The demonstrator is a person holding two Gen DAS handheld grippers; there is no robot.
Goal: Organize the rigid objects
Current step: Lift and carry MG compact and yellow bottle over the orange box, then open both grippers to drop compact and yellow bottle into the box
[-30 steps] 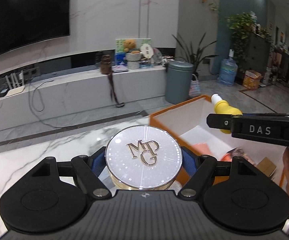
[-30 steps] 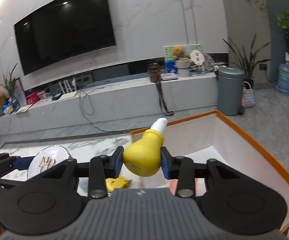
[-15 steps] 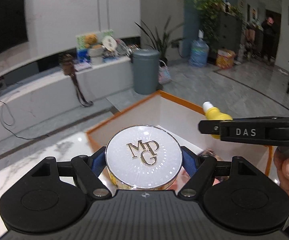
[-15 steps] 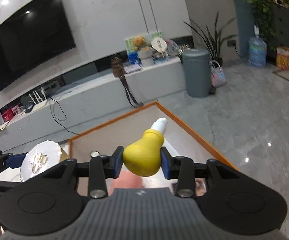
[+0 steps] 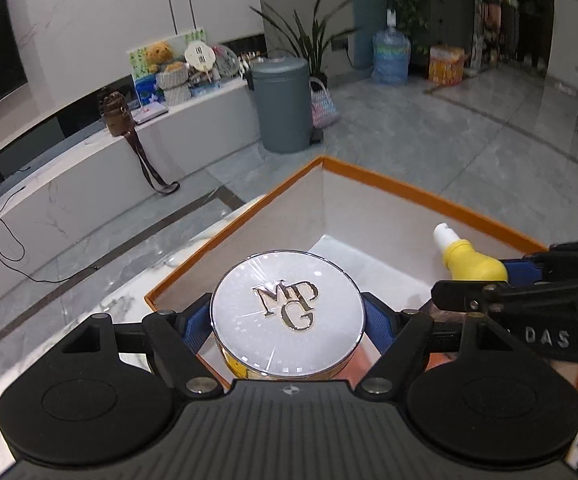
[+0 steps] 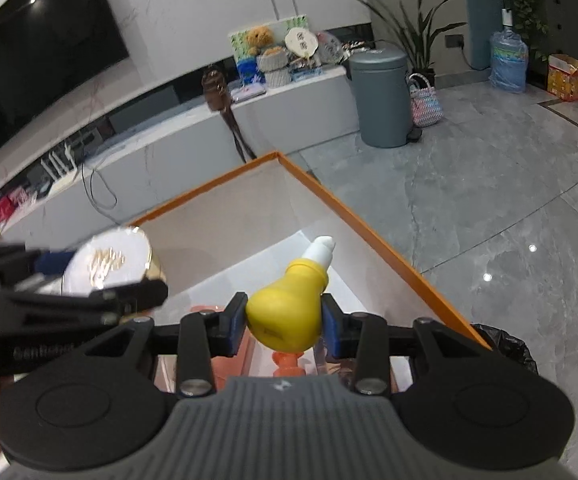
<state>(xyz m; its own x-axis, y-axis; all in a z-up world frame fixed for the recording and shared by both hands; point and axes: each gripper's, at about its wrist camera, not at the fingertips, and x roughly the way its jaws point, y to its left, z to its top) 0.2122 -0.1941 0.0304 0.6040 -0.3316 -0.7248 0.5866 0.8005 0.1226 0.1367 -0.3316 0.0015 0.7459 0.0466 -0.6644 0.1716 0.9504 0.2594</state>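
Note:
My left gripper (image 5: 287, 326) is shut on a round silver and gold compact (image 5: 287, 312) marked "MPG", held over the near left corner of an orange-rimmed open box (image 5: 389, 184). My right gripper (image 6: 283, 322) is shut on a yellow bulb-shaped bottle (image 6: 287, 312) with a white tip, held over the same box (image 6: 341, 204). The bottle (image 5: 471, 262) and right gripper also show at the right of the left wrist view. The compact (image 6: 109, 260) shows at the left of the right wrist view.
The box holds orange and pink items (image 6: 285, 362), partly hidden under the gripper. It stands on a white marble table (image 5: 69, 320). Beyond are a grey bin (image 5: 285, 104), a low TV bench (image 6: 209, 136) and grey tiled floor. A black bag (image 6: 505, 344) is beside the box.
Both grippers have moved right and forward over the box with their objects. They now point more steeply down into it.

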